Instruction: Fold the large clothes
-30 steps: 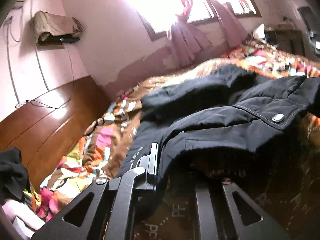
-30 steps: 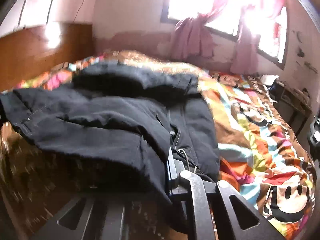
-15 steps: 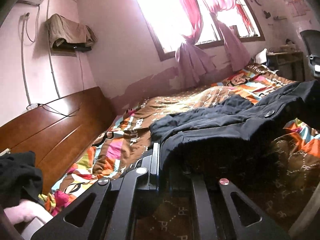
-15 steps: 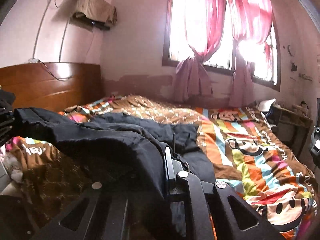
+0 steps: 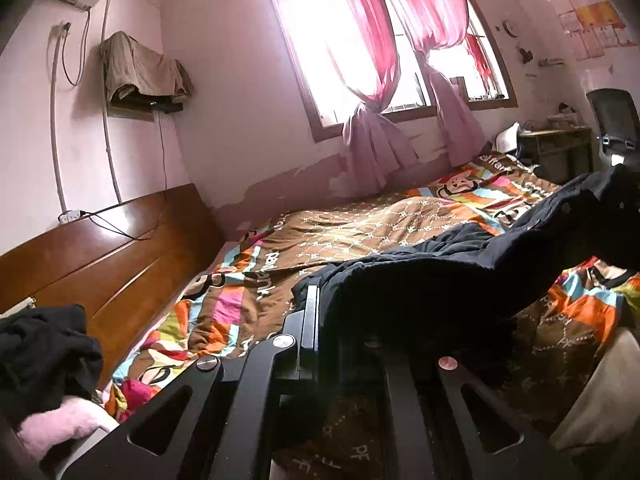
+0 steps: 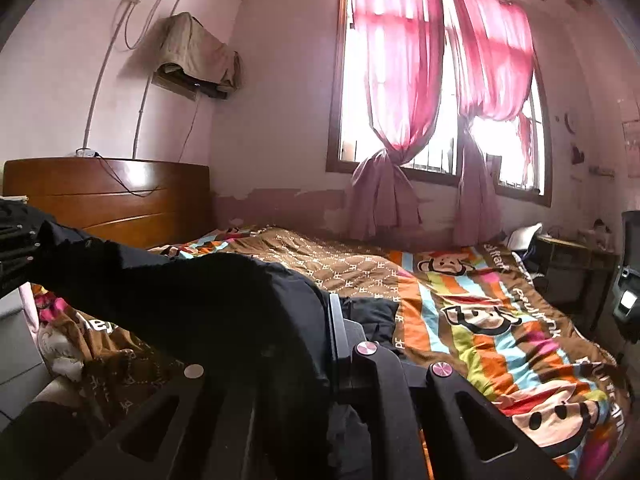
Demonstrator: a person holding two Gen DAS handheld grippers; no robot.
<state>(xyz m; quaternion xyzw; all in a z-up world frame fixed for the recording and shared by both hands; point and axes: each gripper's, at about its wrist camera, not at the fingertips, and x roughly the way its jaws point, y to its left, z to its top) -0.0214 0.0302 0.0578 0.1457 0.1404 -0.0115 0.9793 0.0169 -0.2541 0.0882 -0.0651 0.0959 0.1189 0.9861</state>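
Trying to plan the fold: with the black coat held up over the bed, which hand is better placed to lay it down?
Neither clearly: left gripper and right gripper are each shut on the black coat, stretched between them over the bed.

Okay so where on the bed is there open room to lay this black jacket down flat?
The brown patterned stretch of the quilt between the headboard and the window wall lies bare, as does the striped cartoon part toward the desk. It is crowded at the headboard end, where dark clothes are piled. The black jacket hangs from both shut grippers.

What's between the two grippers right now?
The black jacket, pinched by the left gripper and the right gripper, spans between them above the quilt; both wrist views show it.
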